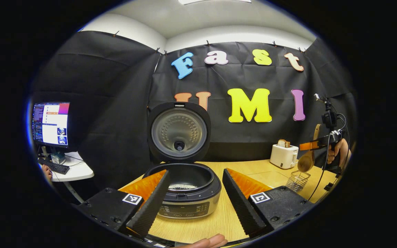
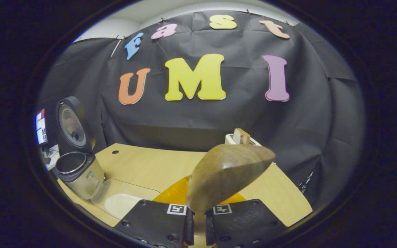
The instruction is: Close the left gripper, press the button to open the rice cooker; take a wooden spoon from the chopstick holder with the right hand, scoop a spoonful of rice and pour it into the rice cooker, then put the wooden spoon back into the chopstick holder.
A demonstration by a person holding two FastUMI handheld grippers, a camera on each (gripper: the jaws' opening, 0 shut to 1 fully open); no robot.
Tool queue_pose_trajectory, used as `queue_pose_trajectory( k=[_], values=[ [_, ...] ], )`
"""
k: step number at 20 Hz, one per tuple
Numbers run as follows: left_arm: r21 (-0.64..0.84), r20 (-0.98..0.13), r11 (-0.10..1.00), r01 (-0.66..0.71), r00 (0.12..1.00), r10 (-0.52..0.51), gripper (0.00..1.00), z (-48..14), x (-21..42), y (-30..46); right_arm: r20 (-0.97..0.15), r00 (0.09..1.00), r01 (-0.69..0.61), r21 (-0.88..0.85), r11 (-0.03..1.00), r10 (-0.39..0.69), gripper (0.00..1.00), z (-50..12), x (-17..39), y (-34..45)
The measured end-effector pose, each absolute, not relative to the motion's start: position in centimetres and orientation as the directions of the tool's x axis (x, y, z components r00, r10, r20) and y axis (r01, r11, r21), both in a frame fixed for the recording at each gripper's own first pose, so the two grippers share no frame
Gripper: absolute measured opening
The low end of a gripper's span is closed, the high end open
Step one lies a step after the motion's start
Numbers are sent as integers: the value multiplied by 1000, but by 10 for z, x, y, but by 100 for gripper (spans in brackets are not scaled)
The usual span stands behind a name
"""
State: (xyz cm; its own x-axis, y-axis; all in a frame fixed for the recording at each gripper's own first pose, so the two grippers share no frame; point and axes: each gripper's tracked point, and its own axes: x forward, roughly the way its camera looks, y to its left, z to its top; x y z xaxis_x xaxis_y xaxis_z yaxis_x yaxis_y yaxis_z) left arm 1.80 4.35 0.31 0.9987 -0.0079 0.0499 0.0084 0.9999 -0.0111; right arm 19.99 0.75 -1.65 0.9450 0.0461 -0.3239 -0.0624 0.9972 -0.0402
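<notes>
A: Left gripper (image 1: 191, 193) sat near the table's front edge, fingers spread wide, holding nothing. Rice cooker (image 1: 188, 193) right in front of it, lid up, a patch of white rice in the pot.

B: Right side?

A: Right gripper (image 2: 198, 224) had its fingers clamped on the wooden spoon (image 2: 226, 172), bowl sticking out ahead. From the left gripper view the same spoon (image 1: 307, 160) hung bowl-down just above the wire chopstick holder (image 1: 297, 181), far right on the table (image 1: 219, 220).

B: Anything only the right gripper view gave?

A: A pale tray (image 2: 122, 198) beside the cooker (image 2: 79, 174). Toaster (image 2: 241, 137) behind the spoon; the left gripper view had it (image 1: 284, 155) left of the holder.
</notes>
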Motion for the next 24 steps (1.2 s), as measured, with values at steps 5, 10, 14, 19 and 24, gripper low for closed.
queue_pose_trajectory(
  k=[5,10,14,19,24],
  values=[
    [-21,32,1000,11,999,-10,98,-1,19,48,-282,953,-135,-62,989,113,13,5,186,51],
    [-22,29,1000,7,1000,-7,98,-2,19,52,-274,947,-197,-82,977,169,13,7,177,90],
    [-22,29,1000,6,1000,-5,98,-2,20,54,-269,941,-235,-75,969,207,13,3,174,117],
    [0,23,1000,0,1000,0,98,-3,21,53,-259,935,-261,-39,964,243,13,-11,176,143],
    [6,18,1000,11,1000,-11,98,-6,22,50,-300,920,-272,-21,962,253,13,-53,186,156]
  ],
)
